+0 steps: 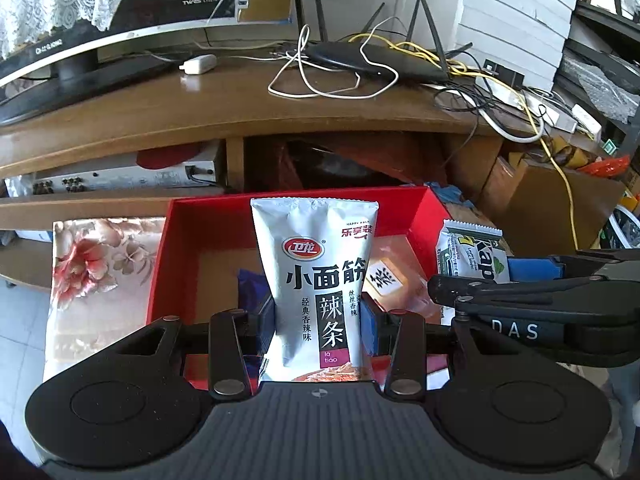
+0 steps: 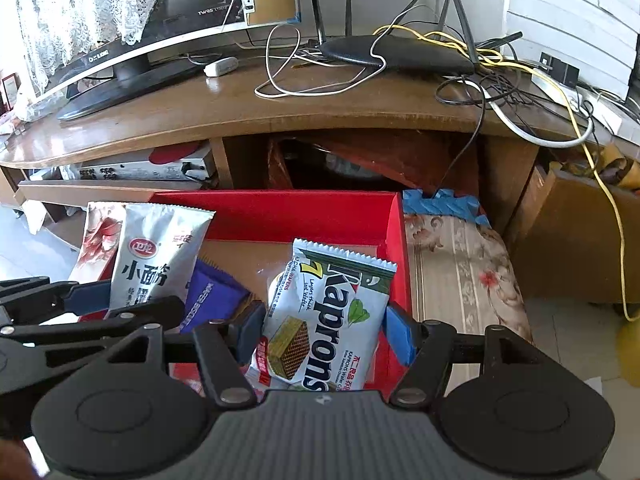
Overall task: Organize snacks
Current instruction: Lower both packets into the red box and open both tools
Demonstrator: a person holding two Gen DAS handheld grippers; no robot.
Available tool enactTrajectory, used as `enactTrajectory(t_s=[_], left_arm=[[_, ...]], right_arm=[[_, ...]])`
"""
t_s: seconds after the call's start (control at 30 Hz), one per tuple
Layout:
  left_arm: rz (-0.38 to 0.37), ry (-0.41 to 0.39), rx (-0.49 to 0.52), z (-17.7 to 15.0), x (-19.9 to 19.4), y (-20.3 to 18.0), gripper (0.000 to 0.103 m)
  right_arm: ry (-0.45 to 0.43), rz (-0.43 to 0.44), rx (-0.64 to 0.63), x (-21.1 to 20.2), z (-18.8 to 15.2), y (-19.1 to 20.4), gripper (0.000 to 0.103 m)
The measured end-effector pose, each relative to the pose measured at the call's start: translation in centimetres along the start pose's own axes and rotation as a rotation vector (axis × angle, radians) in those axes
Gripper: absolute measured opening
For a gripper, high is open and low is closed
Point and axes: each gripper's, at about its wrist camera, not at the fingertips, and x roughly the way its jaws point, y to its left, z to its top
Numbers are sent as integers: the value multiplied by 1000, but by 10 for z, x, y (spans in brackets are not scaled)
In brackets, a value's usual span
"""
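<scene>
My left gripper (image 1: pixel 318 322) is shut on a silver spicy-strip packet (image 1: pixel 316 280) and holds it upright over the red box (image 1: pixel 280 204); the packet also shows in the right wrist view (image 2: pixel 152 256). My right gripper (image 2: pixel 324 332) is shut on a white and green Kaprons wafer packet (image 2: pixel 332 312), held above the box's right side near the red box wall (image 2: pixel 304 212). The wafer packet shows in the left view (image 1: pixel 468 254). Inside the box lie a purple packet (image 2: pixel 212 296) and an orange packet (image 1: pixel 396 276).
The box sits on a floral cloth (image 1: pixel 96 276) that also shows in the right wrist view (image 2: pixel 460 264). Behind is a wooden TV stand (image 1: pixel 240 112) with a monitor (image 1: pixel 60 32), a router (image 2: pixel 400 54) and tangled cables (image 1: pixel 332 80). Cardboard boxes (image 1: pixel 552 208) stand at the right.
</scene>
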Motion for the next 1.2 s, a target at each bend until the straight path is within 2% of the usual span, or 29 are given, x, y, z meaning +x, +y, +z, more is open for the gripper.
enactTrajectory(t_s=[0.2, 0.47, 0.97, 1.2], left_arm=[[17, -3, 4, 7, 13, 1, 50], [37, 12, -7, 11, 34, 6, 50], [75, 67, -24, 3, 64, 16, 50], [77, 55, -30, 6, 59, 16, 62]], right_arm=[[1, 0, -1, 8, 6, -1, 57], [25, 16, -1, 39, 18, -6, 57], [84, 33, -23, 85, 16, -3, 57], [82, 38, -12, 85, 20, -8, 62]])
